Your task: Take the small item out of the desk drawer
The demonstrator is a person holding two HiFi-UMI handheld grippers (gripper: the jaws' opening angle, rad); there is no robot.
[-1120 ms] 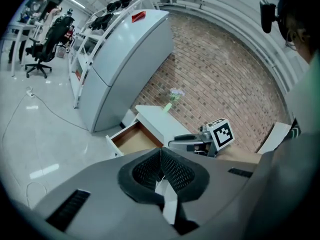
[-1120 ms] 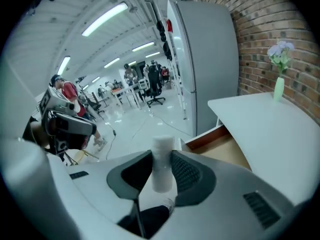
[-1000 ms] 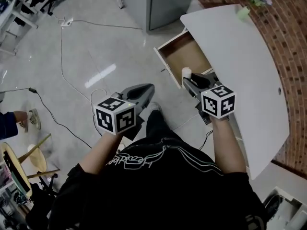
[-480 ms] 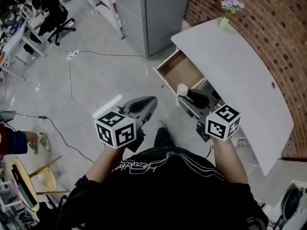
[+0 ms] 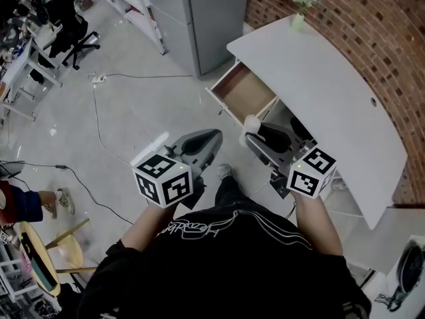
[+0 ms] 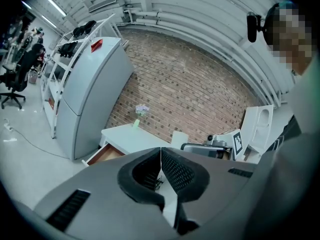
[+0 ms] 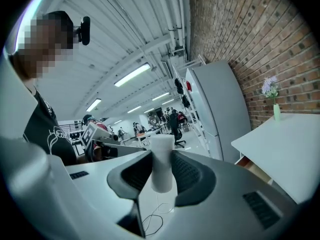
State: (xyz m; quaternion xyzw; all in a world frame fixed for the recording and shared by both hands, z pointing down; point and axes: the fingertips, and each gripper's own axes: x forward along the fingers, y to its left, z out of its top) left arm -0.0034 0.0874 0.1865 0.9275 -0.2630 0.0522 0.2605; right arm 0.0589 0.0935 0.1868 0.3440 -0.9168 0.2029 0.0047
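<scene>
The small item is a white cylinder (image 5: 252,123) (image 7: 162,164), standing upright between the pads of my right gripper (image 5: 252,131) (image 7: 161,160), which is shut on it. It hangs in the air just in front of the open wooden drawer (image 5: 240,90) (image 7: 250,167) of the white desk (image 5: 325,92) (image 7: 285,146). The drawer's inside looks bare. My left gripper (image 5: 212,138) (image 6: 160,156) is shut with nothing in it, held over the floor to the left of the drawer (image 6: 103,154). The left gripper view also shows the cylinder (image 6: 179,139).
A grey cabinet (image 5: 192,18) stands left of the desk, against the brick wall (image 5: 372,38). A small vase of flowers (image 5: 300,8) is on the desk's far end. Cables (image 5: 99,111) cross the floor. A wooden stool (image 5: 40,258) and another person's foot (image 5: 60,201) are at the left.
My right gripper has drawn back from the drawer's front with the white cylinder in it. The desk and drawer now lie farther off. The left gripper has stayed shut beside it.
</scene>
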